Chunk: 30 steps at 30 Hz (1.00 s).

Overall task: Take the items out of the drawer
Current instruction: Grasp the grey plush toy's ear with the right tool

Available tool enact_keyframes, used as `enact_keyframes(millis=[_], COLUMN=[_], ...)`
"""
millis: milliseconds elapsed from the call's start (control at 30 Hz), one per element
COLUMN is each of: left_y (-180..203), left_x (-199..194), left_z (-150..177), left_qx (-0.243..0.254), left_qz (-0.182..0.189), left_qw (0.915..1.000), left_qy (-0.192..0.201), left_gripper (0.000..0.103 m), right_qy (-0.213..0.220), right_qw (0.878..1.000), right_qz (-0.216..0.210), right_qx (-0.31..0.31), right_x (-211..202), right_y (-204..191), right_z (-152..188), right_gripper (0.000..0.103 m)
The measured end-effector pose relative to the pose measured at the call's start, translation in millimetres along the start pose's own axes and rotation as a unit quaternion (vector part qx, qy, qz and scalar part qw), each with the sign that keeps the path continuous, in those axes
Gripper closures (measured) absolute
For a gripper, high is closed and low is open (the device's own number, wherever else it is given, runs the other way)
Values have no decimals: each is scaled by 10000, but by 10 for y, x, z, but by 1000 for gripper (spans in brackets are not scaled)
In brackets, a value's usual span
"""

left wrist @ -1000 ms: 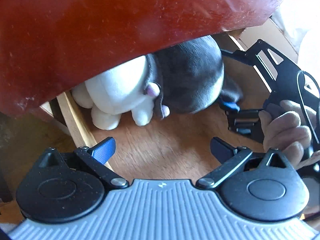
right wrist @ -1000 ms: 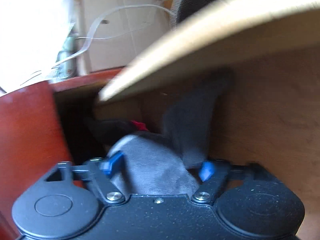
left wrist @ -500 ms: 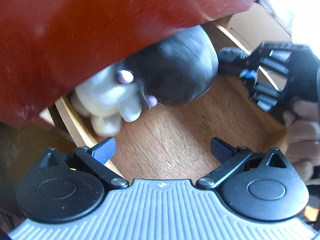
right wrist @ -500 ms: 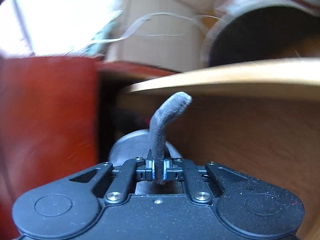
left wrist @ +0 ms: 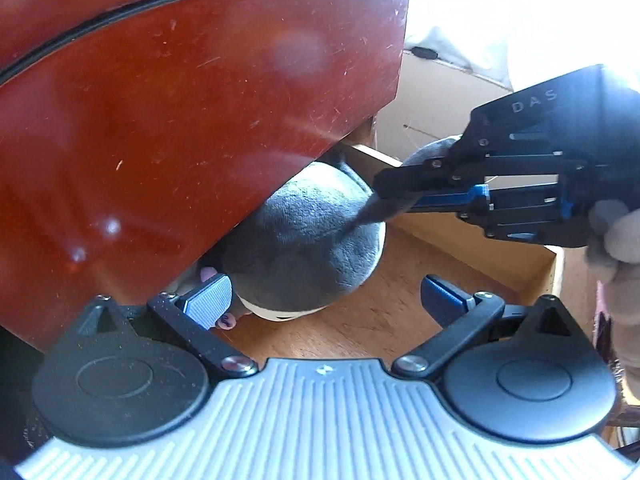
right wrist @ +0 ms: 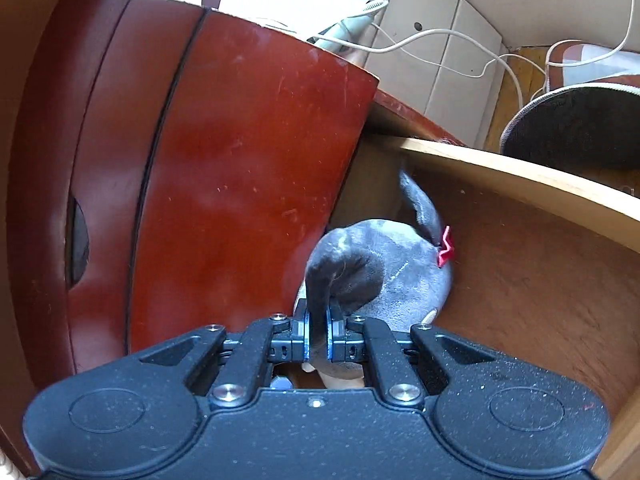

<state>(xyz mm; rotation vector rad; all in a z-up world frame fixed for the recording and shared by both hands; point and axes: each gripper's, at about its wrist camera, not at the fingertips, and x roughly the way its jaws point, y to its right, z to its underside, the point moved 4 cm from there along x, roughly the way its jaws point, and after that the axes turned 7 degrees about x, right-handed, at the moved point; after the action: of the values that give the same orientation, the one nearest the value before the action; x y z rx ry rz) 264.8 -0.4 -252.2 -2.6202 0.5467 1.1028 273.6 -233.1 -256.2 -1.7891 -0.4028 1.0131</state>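
Observation:
A grey and white plush toy (left wrist: 304, 240) hangs partly raised in the open wooden drawer (left wrist: 384, 312), its white body tucked under the red-brown cabinet front (left wrist: 180, 128). My right gripper (right wrist: 318, 334) is shut on one grey ear of the plush toy (right wrist: 384, 268) and holds it from above; a red bow (right wrist: 445, 249) sits by the other ear. The right gripper also shows in the left wrist view (left wrist: 404, 200). My left gripper (left wrist: 326, 300) is open and empty, low over the drawer floor just below the toy.
The drawer's pale side wall (right wrist: 520, 176) curves along the right. Beyond it are a dark round cushion (right wrist: 576, 128), white cables (right wrist: 440, 36) and a cardboard box (left wrist: 432, 92). The cabinet front (right wrist: 240, 184) overhangs the drawer's back.
My right gripper has closed on the toy's ear and pulled up, so the toy has turned and risen. My left gripper has stayed open below it.

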Motion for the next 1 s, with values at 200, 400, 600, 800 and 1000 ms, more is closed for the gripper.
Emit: enact_keyframes(millis=[200, 400, 600, 800, 1000], left_y=[93, 193, 159, 282, 291], left_x=[-119, -167, -51, -87, 64], left_z=[-21, 73, 63, 2, 52], left_qx=[574, 812, 400, 400, 196], left_qz=[-526, 120, 378, 821, 732], left_qw=[9945, 9941, 9972, 9937, 9969], left_qy=[702, 714, 504, 648, 205], left_gripper=[2, 1, 0, 0, 0], right_qy=[-249, -448, -632, -578, -255], right_qw=[9988, 9965, 9966, 9952, 9971], right_qz=[-237, -446, -290, -704, -114], right_qx=[-351, -545, -441, -370, -714], right_x=[-127, -324, -378, -515, -647], right_y=[-164, -359, -372, -493, -542], right_z=[151, 267, 361, 420, 306], right_gripper=[94, 94, 94, 94, 57])
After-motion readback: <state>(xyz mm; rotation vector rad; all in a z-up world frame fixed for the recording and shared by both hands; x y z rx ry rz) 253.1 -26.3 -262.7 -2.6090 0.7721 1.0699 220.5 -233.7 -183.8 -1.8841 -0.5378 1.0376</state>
